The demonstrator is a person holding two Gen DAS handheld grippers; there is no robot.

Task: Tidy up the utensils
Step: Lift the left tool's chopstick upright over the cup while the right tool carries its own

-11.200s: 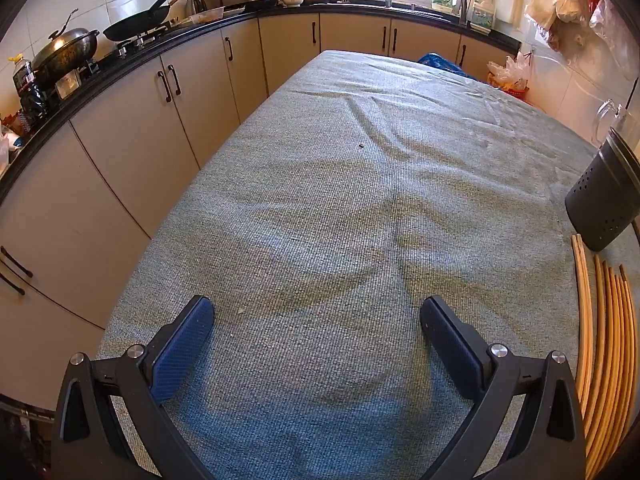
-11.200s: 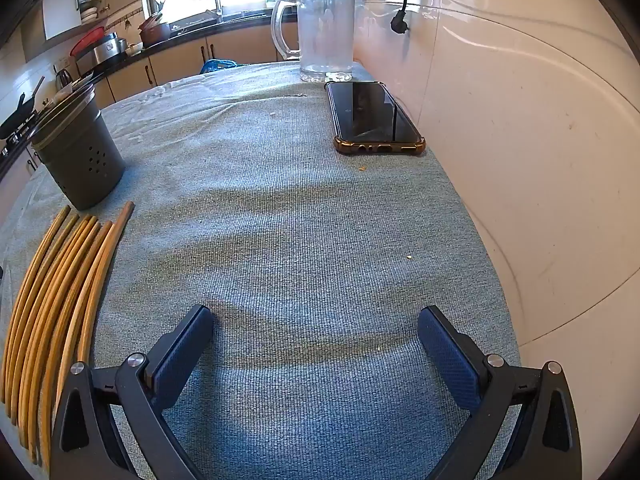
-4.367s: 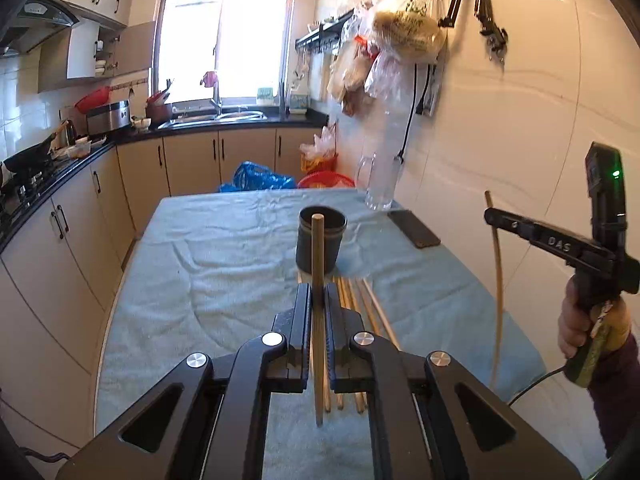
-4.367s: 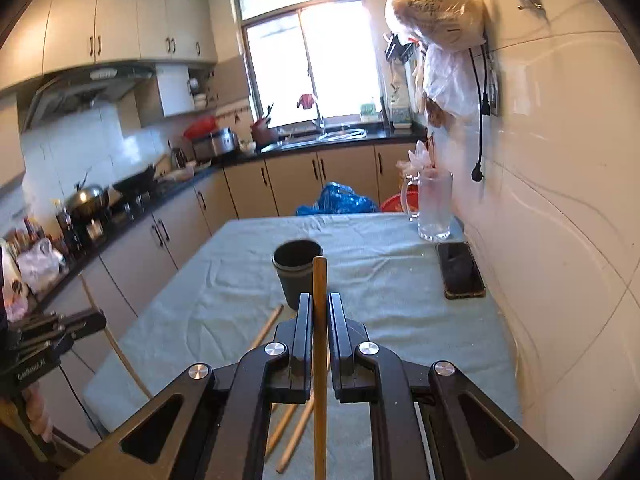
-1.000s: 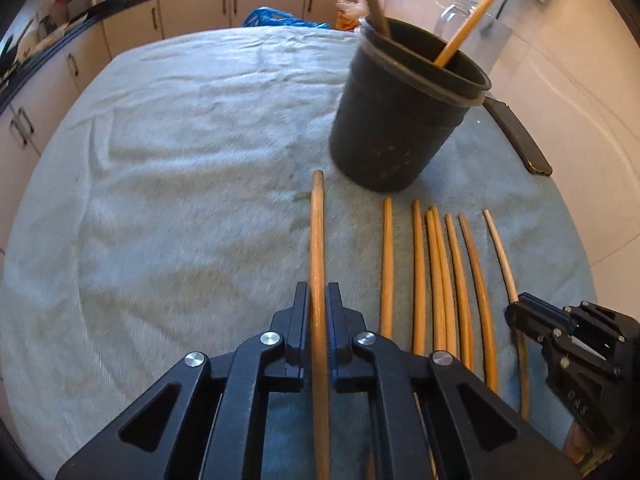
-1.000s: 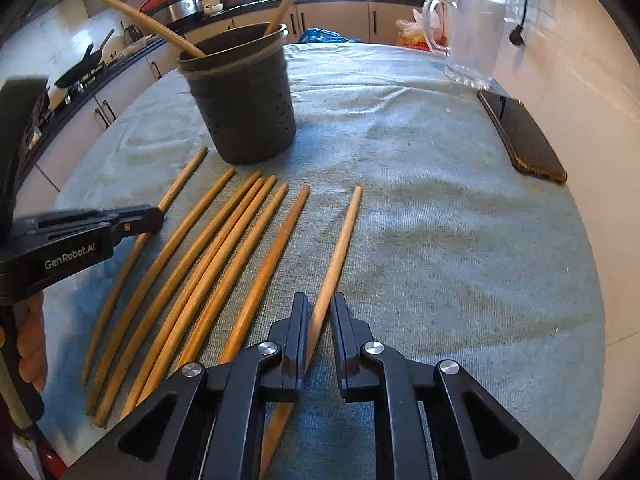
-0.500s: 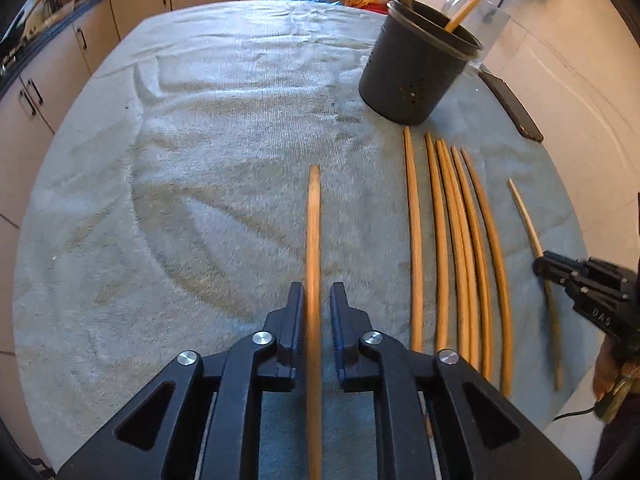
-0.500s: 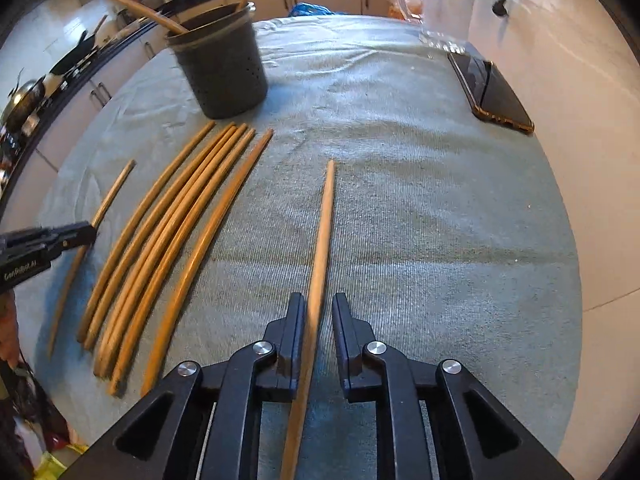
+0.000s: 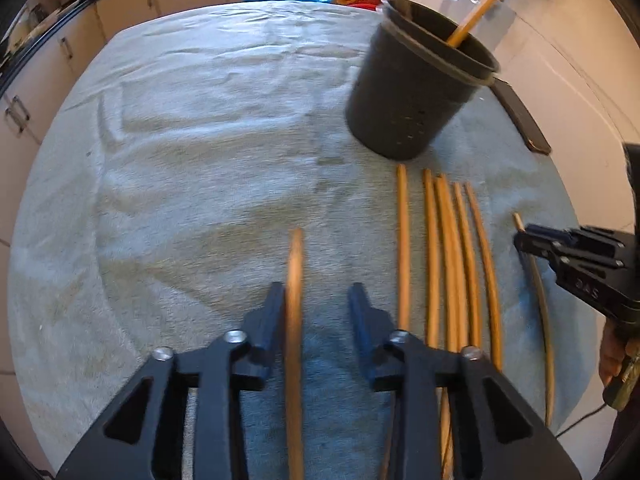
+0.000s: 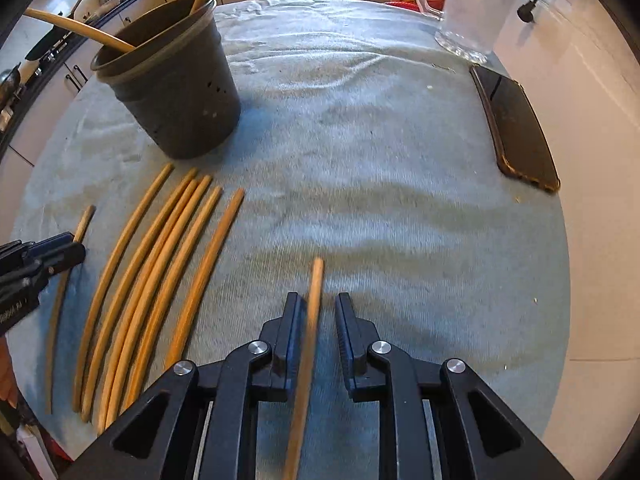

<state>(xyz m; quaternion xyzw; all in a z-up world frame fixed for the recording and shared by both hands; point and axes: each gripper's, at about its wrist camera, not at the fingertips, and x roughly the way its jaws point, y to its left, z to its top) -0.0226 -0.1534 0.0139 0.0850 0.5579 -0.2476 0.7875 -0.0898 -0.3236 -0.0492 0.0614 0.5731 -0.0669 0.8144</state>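
in the left wrist view our left gripper (image 9: pixel 316 300) is opening, jaws apart, one chopstick (image 9: pixel 294 320) between them against the left pad, clear of the right. the holder (image 9: pixel 416 92) stands upper right.

in the right wrist view our right gripper (image 10: pixel 316 328) stands narrow and closing around another chopstick (image 10: pixel 310 336), gaps either side; loose chopsticks (image 10: pixel 160 276) lie lower left.

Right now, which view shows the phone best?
The right wrist view: the phone lies whole on the cloth by the jug. The left wrist view shows only a dark sliver of it, partly behind the cup.
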